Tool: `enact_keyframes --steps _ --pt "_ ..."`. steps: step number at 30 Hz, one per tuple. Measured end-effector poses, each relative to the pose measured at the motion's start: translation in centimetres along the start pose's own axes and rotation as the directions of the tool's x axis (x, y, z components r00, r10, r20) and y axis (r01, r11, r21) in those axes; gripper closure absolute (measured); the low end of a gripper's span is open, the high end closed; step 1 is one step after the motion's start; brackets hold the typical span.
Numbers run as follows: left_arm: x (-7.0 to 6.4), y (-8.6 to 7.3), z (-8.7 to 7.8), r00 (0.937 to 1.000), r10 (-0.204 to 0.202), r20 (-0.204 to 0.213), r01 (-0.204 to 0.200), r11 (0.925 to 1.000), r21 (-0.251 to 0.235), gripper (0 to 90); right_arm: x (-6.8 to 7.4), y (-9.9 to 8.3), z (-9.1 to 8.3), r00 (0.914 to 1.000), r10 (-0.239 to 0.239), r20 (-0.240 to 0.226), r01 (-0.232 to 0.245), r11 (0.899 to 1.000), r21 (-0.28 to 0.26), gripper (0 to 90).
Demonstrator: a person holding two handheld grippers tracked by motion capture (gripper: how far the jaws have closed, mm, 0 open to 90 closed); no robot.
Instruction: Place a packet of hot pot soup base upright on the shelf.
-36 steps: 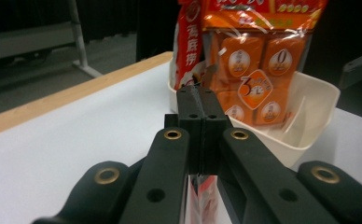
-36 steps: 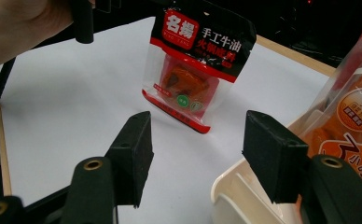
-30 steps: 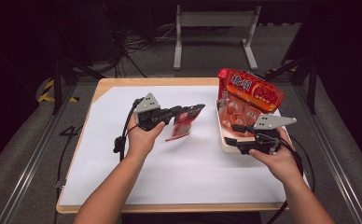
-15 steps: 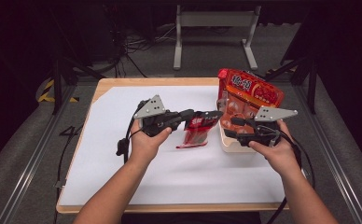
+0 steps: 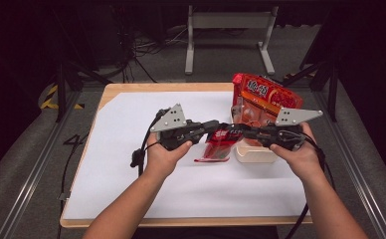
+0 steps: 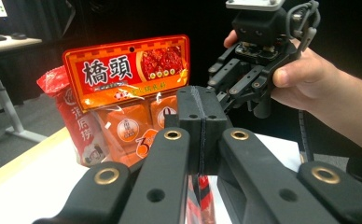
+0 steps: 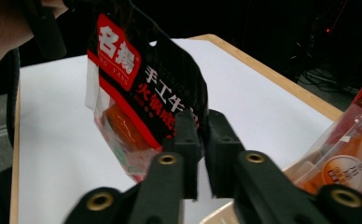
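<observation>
A small red and black snack pouch (image 5: pixel 217 147) hangs above the white paper, near the table's middle. My left gripper (image 5: pixel 217 125) is shut on the pouch's top edge from the left. In the left gripper view the jaws (image 6: pixel 200 100) are pressed together, and a strip of red pouch (image 6: pixel 200 196) shows below them. My right gripper (image 5: pixel 241 131) meets the same top edge from the right. In the right gripper view its jaws (image 7: pixel 201 123) are nearly together on the right edge of the pouch (image 7: pixel 137 88).
A cream tray (image 5: pixel 253 155) sits at the right of the table, with a big orange snack bag (image 5: pixel 265 97) standing in it and a red bag (image 6: pixel 72 116) behind that. White paper (image 5: pixel 131 149) covers the wooden tabletop. A metal stand is beyond the far edge.
My left gripper carried the pouch to the right and lifted it. My right gripper left the tray, moved left and came onto the pouch's top edge.
</observation>
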State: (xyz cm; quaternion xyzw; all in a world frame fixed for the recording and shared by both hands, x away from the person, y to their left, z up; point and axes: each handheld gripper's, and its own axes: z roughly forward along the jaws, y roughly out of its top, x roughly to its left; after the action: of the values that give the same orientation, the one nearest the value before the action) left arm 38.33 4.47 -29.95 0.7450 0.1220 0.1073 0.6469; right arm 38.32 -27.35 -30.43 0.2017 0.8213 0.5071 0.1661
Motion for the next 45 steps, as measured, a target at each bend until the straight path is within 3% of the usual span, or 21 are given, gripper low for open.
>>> enact_keyframes --steps 8,11,25,38,45 --pt "0.3 -0.1 0.7 0.9990 0.016 -0.042 -0.016 0.9998 -0.006 90.0 0.3 1.0 -1.2 0.9943 -0.075 0.076 0.073 0.997 0.020 90.0" --pt "0.5 -0.1 1.1 0.9990 0.009 -0.043 -0.010 0.9999 -0.010 90.0 0.2 1.5 -1.7 0.9879 -0.106 0.113 0.103 0.994 0.035 90.0" --pt "1.3 0.2 3.3 0.9991 -0.001 -0.042 -0.001 0.9993 -0.037 90.0 0.2 2.3 -3.8 0.9685 -0.158 0.193 0.152 0.987 0.048 90.0" --pt "1.8 0.8 6.2 0.9991 -0.009 -0.040 0.008 0.9996 -0.027 90.0 -0.3 2.1 -5.3 0.9333 -0.211 0.291 0.192 0.977 0.091 90.0" --pt "1.7 0.9 7.7 0.9996 -0.009 -0.028 0.009 0.9998 -0.019 90.0 -0.6 1.8 -6.3 0.9249 -0.207 0.319 0.186 0.978 0.097 90.0"
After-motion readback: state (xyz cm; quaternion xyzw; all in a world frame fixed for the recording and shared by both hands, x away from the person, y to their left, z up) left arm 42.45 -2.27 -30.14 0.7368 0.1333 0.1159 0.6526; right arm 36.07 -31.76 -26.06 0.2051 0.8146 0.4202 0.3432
